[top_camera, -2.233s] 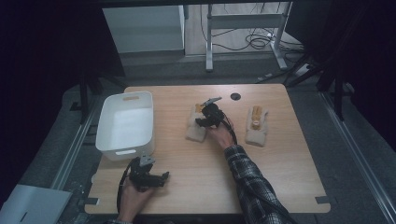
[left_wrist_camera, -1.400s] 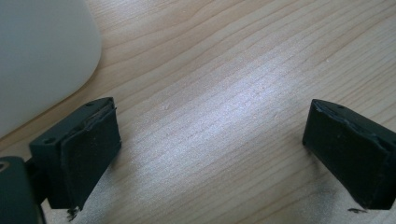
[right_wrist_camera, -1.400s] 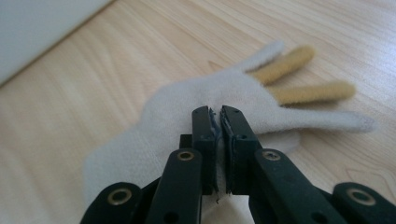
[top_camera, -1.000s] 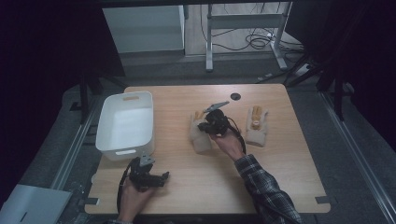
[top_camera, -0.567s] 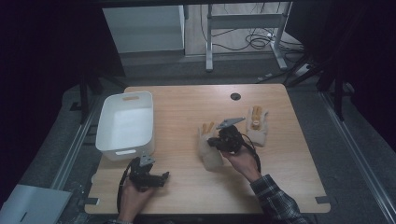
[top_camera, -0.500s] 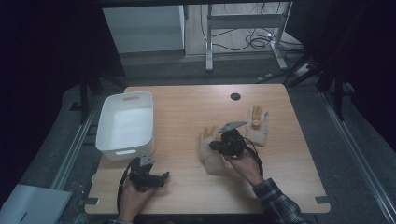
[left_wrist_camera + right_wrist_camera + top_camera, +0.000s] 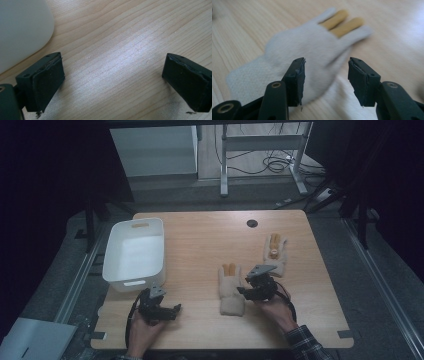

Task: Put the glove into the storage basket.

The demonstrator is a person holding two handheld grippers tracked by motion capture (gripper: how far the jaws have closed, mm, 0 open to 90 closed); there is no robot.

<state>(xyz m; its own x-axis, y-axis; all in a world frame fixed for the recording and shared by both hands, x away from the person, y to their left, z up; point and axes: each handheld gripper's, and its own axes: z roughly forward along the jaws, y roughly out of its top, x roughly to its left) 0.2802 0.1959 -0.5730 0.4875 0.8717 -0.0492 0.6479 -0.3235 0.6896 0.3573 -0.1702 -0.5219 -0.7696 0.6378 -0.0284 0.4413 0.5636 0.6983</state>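
Ahead of my right gripper's [image 7: 325, 81] black jaws I see a cream-white fuzzy glove [image 7: 297, 53] with two mustard-yellow middle fingers. Beyond it lies a second cream glove [image 7: 274, 251], orange-yellow down its centre. Under my left gripper's [image 7: 112, 82] black pads runs pale wood-grain table [image 7: 125, 37]. Beside the left jaw sits a white bin [image 7: 20, 27]. My sleeve [image 7: 305, 347] is dark plaid.

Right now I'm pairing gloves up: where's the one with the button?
In the high view, the buttoned glove lies right of centre, beyond the right gripper and below the table's dark hole.
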